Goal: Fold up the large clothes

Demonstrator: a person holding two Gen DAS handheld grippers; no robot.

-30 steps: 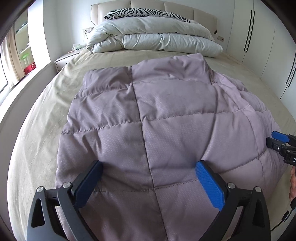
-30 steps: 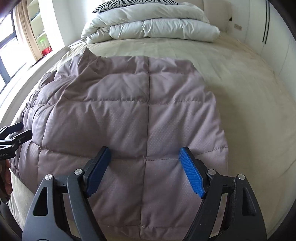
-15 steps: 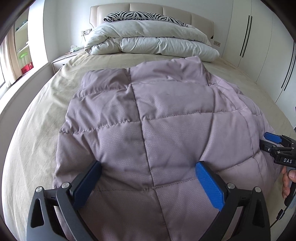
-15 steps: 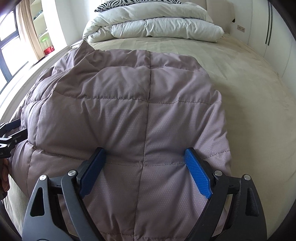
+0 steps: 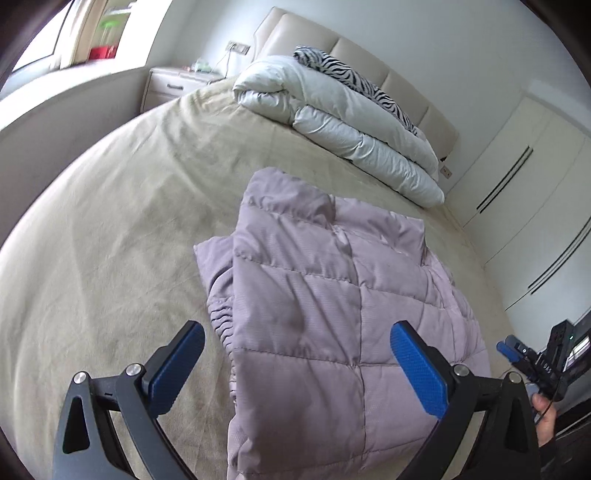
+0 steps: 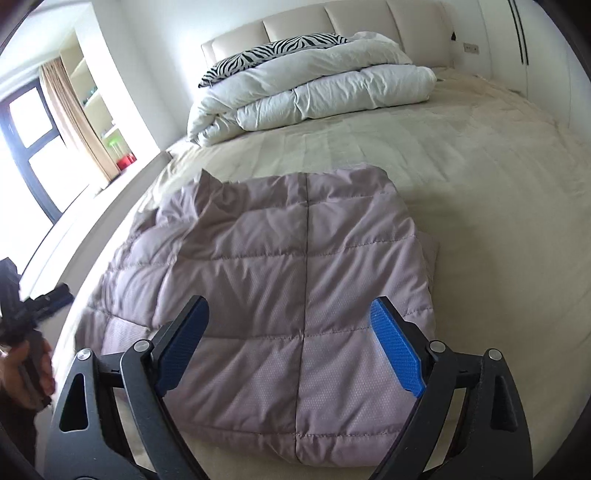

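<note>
Quilted jacket's [image 5: 325, 302] near hem cut off

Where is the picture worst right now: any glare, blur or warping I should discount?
Left wrist view: window blown out, bed edge bowed by the fisheye, jacket sharp. Right wrist view: window glares, the left hand-held gripper at the frame edge is smeared and dark.

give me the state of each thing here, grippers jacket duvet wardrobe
left gripper: open, holding nothing
right gripper: open, holding nothing
quilted jacket: folded, lying flat on the bed, free of both grippers
bed: covered with a beige sheet, slightly wrinkled
white duvet: folded in a stack by the headboard
zebra pillow: partly hidden behind the duvet
wardrobe doors: shut
</note>
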